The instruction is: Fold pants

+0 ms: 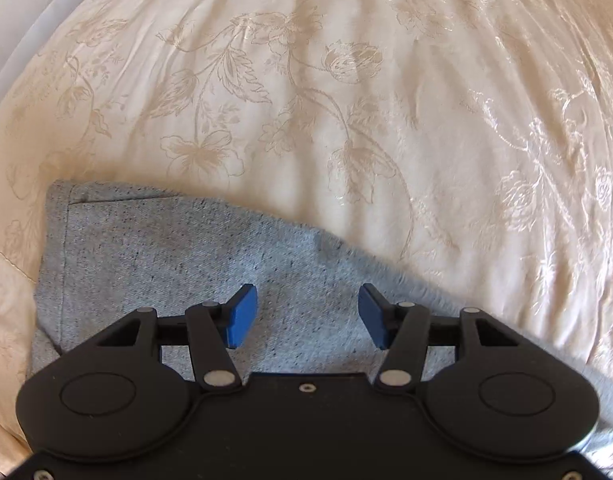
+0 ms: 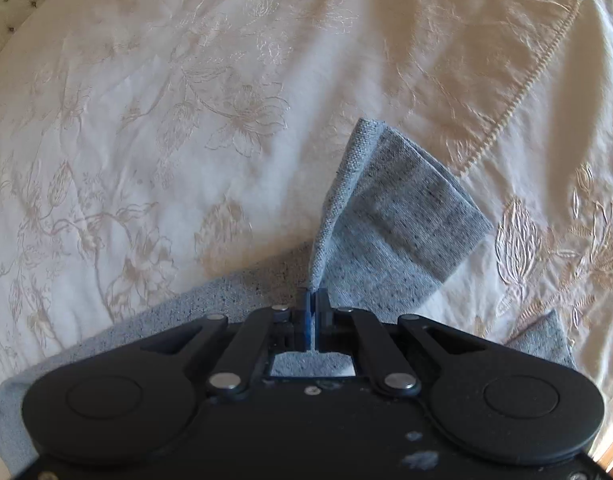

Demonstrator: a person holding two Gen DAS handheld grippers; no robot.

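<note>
Only the left wrist view shows the left claw (image 1: 308,316): its blue pads stand apart and hold nothing, and the grey pants (image 1: 178,264) lie flat on the bed cover (image 1: 346,100) directly under it. The right wrist view shows the right claw (image 2: 314,308) closed on a fold of the pants (image 2: 390,216), whose cuff end stands up just beyond its tips.

speckled grey knit pants (image 1: 194,256), glossy embroidered cream bedspread (image 1: 346,80), matt blue plastic fingers (image 1: 242,316)
</note>
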